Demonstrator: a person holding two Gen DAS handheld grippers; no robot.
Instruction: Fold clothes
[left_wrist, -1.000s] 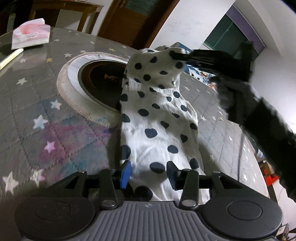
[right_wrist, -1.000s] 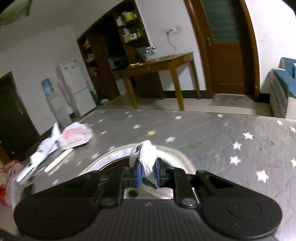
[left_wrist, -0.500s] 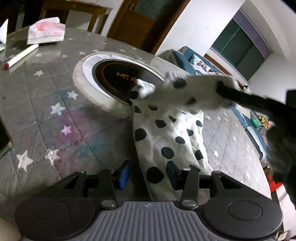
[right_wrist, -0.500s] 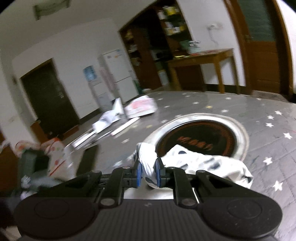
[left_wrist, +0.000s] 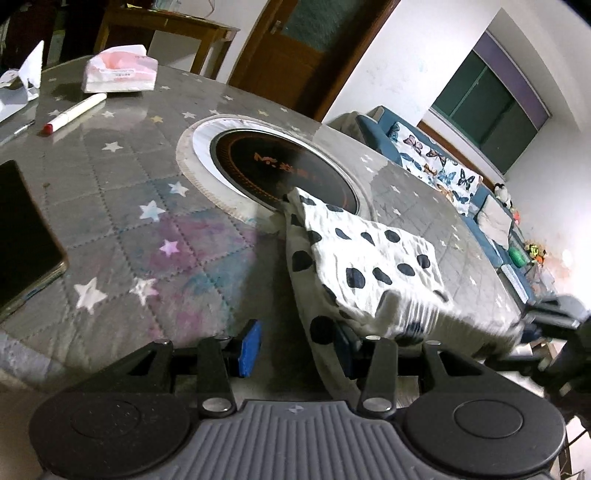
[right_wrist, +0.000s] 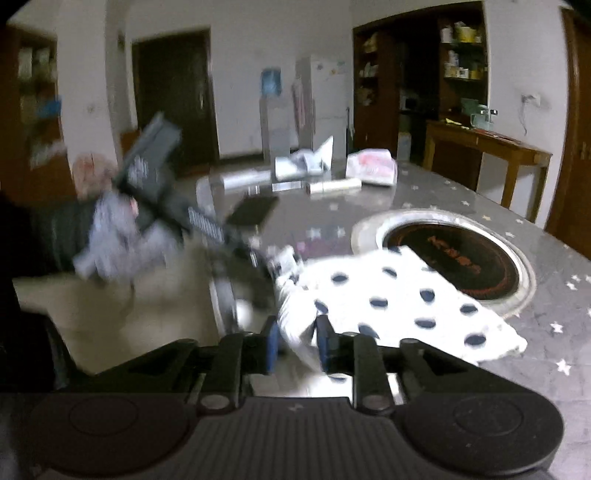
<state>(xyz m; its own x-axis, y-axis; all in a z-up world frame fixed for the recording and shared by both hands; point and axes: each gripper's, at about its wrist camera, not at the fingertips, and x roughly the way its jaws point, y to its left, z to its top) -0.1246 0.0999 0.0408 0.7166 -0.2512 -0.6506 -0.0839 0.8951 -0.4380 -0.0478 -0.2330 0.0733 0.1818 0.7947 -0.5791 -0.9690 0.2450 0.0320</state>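
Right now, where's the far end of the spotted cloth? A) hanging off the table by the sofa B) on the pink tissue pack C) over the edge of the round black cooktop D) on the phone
C: in the left wrist view the far corner of the spotted cloth lies over the near rim of the round black cooktop, far from the tissue pack and the phone.

We cannot see the right finger pad (left_wrist: 341, 350) of our left gripper (left_wrist: 295, 347); the spotted cloth (left_wrist: 369, 254) drapes over it. Between our right gripper's (right_wrist: 295, 345) 2 fingers the cloth's corner is smeared by blur. Ahead-left of them, our left gripper is a dark streak.
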